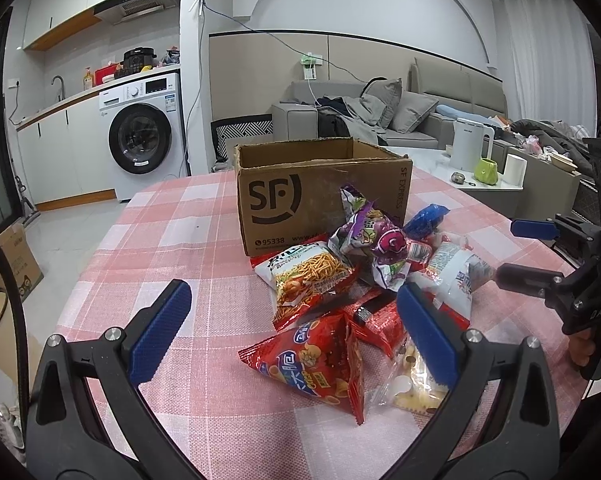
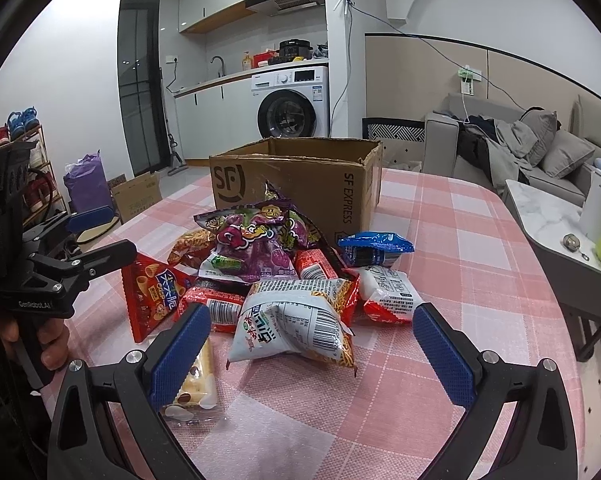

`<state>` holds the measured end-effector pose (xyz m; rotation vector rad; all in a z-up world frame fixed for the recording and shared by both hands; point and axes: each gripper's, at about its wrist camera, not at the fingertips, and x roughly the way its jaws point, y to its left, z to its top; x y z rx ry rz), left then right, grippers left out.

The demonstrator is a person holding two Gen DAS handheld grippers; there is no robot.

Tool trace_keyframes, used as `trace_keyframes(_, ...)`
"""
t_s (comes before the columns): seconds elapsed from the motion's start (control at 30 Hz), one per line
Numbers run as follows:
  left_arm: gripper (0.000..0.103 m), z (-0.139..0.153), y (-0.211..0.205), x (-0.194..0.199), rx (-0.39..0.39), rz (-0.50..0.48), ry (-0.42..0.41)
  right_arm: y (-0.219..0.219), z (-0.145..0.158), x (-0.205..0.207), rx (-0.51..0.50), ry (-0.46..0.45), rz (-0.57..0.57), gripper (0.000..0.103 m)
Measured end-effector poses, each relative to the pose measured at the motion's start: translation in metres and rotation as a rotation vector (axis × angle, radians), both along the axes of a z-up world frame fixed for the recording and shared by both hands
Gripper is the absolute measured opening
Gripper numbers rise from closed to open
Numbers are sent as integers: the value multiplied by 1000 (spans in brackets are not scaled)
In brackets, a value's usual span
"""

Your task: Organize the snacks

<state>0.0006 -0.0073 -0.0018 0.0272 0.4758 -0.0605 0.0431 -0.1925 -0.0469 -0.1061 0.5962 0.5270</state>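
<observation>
On top of the pink checked tablecloth (image 2: pixel 440 216) stands an open SF Express cardboard box (image 2: pixel 300 184), w/ a heap of snack bags just in front, some touching its wall; purple bag (image 2: pixel 256 248) on top, white noodle-snack bag (image 2: pixel 296 328) nearest the right side, red triangle crisp bag (image 1: pixel 320 364) and blue packet (image 2: pixel 374 246) at the edges; left gripper (image 1: pixel 296 332) has jaws wide apart above the red bag, holding nothing; right gripper (image 2: pixel 312 352) also spread, around the white bag but not touching.
</observation>
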Motion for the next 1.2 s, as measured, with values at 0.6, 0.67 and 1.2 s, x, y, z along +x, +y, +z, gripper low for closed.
trace_keyframes(0.6, 102, -23, 5, 27, -32, -20, 221, 24, -21, 36, 30, 250, 17, 102)
trace_keyframes(0.67, 102, -26, 6, 29, -35, -24, 243, 28, -24, 40, 25, 263, 17, 102)
trace_keyframes(1.2, 73, -52, 13, 59, -86, -45, 382, 32, -38, 57, -15, 292, -26, 90)
